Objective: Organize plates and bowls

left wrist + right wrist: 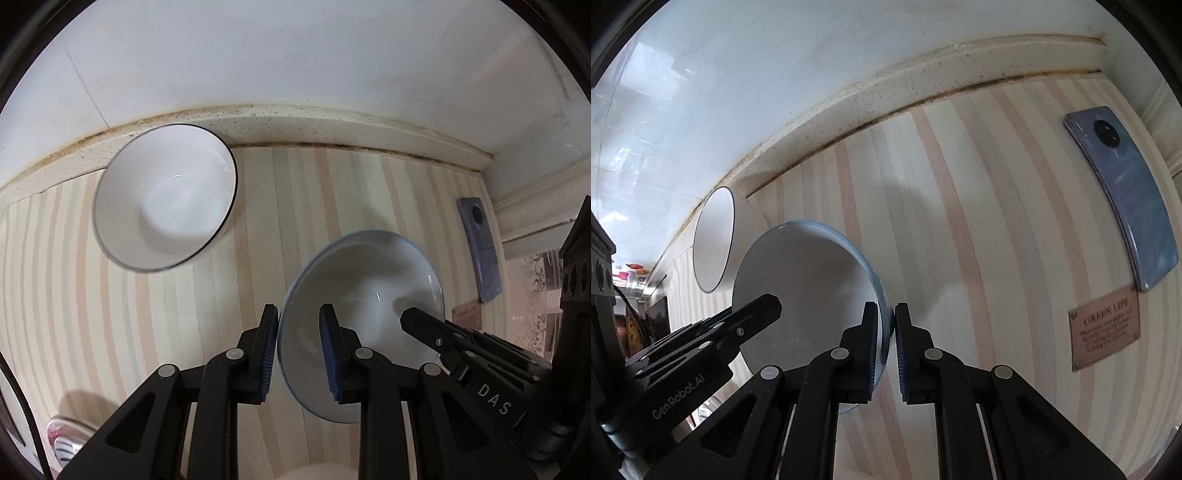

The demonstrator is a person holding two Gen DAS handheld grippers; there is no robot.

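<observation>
A blue-rimmed white bowl [369, 291] [812, 280] is held above the striped counter. My left gripper [299, 354] straddles its left rim, one finger outside and one inside, with a gap around the rim. My right gripper [886, 347] is shut on the bowl's right rim; its finger [424, 325] shows inside the bowl in the left wrist view. A black-rimmed white bowl [166, 195] [713, 240] stands on the counter at the back left, against the ledge.
A blue phone [1126, 195] [480, 247] lies on the counter at the right, by a brown label [1104, 328]. A speckled ledge [295, 125] and white wall run along the back. A striped dish [62, 443] shows at the lower left.
</observation>
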